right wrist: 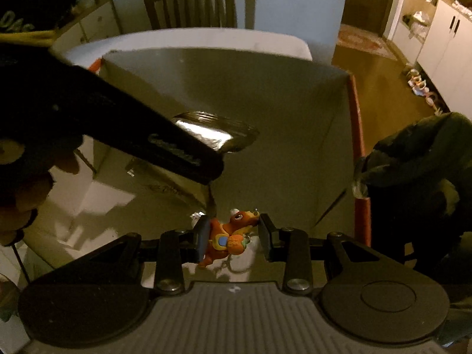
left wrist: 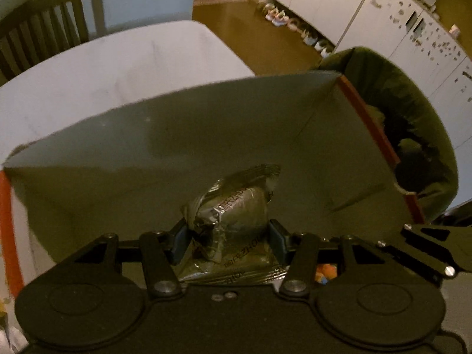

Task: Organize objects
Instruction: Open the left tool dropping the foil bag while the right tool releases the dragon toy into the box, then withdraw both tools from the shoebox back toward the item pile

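My left gripper (left wrist: 228,236) is shut on a crinkled silver foil packet (left wrist: 236,206) and holds it inside a grey cardboard box (left wrist: 177,135) with orange-red edges. In the right wrist view the same packet (right wrist: 206,131) shows at the tip of the left gripper's black body, which crosses from the upper left with a hand (right wrist: 26,194) behind it. My right gripper (right wrist: 233,231) is low in the box (right wrist: 280,103), shut on a small orange toy figure (right wrist: 233,243) whose key ring dangles below. The toy (left wrist: 324,274) peeks out under the left gripper's linkage.
The box stands on a white table (left wrist: 118,59) with a dark wooden chair (right wrist: 200,3) at its far side. A dark green bundle of fabric (right wrist: 427,153) lies against the box's right wall. White cabinets (left wrist: 398,29) line the room beyond.
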Motion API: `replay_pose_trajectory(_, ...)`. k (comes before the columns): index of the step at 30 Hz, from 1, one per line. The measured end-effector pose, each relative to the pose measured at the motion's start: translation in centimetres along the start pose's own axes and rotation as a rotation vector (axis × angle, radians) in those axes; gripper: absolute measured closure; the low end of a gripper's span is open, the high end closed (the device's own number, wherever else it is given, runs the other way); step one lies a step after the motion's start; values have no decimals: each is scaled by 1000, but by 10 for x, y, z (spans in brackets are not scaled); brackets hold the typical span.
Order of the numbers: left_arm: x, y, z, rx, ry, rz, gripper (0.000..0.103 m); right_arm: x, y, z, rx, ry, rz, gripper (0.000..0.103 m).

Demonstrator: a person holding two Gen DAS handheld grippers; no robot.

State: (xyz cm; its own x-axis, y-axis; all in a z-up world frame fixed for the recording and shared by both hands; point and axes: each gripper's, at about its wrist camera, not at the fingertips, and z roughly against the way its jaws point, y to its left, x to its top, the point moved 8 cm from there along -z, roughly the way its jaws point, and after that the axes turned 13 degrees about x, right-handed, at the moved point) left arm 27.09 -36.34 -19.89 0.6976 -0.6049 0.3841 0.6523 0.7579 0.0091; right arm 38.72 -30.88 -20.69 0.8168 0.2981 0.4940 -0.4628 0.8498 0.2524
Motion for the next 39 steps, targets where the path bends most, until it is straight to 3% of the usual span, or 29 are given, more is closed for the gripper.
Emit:
replay_pose_trajectory(13,-3,1,-22,6,59,-6,46,-1,-3,-9,30,44,-21,67)
replay_pose_trajectory(18,1,-3,-15,27,33,-26,28,-1,-3,-7,44,34,-18,67)
replay_pose_trajectory(21,2,-1,-10,39,20,-23,26,-1,-2,-4,48,21,-18,62)
replay_pose_trajectory(30,-2,13,29,22,-48,31,22,4,3,25,74,-56,-24,52)
replay_pose_trajectory(39,-19,34,92,-10,-158,77,21,6,19,69,90,-151,-13,52)
